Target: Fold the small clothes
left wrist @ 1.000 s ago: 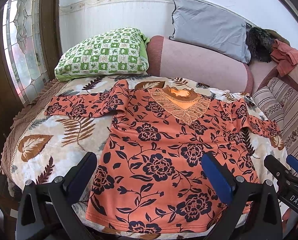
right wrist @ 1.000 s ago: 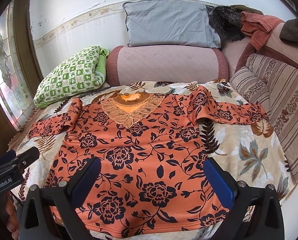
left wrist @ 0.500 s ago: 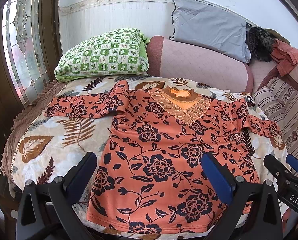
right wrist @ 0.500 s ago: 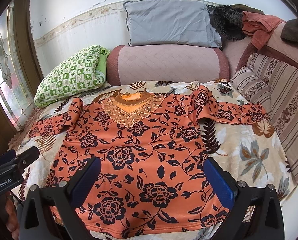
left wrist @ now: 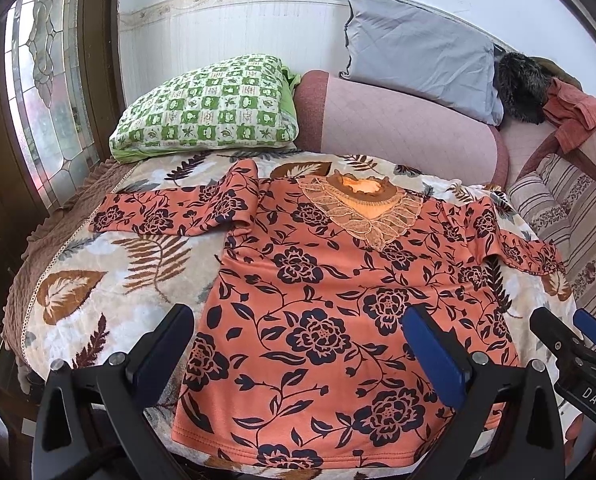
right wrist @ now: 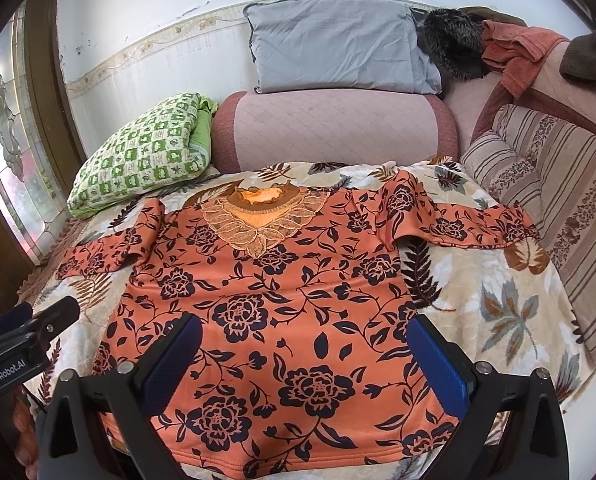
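Note:
An orange top with black flowers (left wrist: 322,300) (right wrist: 274,300) lies flat, front up, on a leaf-patterned blanket (left wrist: 110,280) (right wrist: 498,308). Its lace collar (left wrist: 362,208) (right wrist: 258,220) points away from me and both sleeves are spread sideways. My left gripper (left wrist: 298,352) hovers open above the hem, with nothing between its blue pads. My right gripper (right wrist: 304,360) also hangs open over the hem, empty. In the left wrist view the right gripper shows at the right edge (left wrist: 570,344). The right wrist view catches the left gripper at its left edge (right wrist: 22,336).
A green checked pillow (left wrist: 206,116) lies at the back left. A pink bolster (left wrist: 398,128) with a grey pillow (left wrist: 418,56) on it stands behind the blanket. Striped cushions (right wrist: 558,184) line the right side. A glass door (left wrist: 42,92) is on the left.
Both views have shifted very slightly; the top and both open grippers stay as they were.

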Demonstrator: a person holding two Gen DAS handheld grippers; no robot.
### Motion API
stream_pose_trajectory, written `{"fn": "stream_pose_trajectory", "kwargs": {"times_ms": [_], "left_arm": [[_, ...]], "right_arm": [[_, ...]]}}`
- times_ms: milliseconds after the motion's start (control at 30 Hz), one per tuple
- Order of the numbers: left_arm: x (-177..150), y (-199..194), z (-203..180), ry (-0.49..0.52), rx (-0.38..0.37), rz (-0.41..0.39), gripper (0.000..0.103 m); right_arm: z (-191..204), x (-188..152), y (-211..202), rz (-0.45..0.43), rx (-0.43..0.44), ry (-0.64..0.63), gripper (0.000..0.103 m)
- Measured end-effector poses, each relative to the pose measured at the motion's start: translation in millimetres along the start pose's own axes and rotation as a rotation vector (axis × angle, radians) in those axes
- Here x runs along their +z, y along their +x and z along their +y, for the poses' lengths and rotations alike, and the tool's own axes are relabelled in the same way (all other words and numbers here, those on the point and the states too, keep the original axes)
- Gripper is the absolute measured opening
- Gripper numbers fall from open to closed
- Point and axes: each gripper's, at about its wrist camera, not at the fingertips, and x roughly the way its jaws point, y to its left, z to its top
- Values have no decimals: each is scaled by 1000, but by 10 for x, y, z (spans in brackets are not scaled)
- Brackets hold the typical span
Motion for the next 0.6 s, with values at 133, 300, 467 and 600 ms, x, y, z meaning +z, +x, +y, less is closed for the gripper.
{"fn": "stream_pose_trajectory", "kwargs": {"times_ms": [133,300,467,600], "left_arm": [[-17,57,41,-10,-8,10,103],[-154,442,145,-28,2,101,103],[-338,927,216,-9,49,215,103],[-397,1197,196,16,73,255,103]], "right_arm": [[-22,3,43,4,21,0,103],[-582,1,400,92,156,197,103],[-1827,6,935,102,188,537,103],[-2939,58,1430,59,214,847,103]]}}
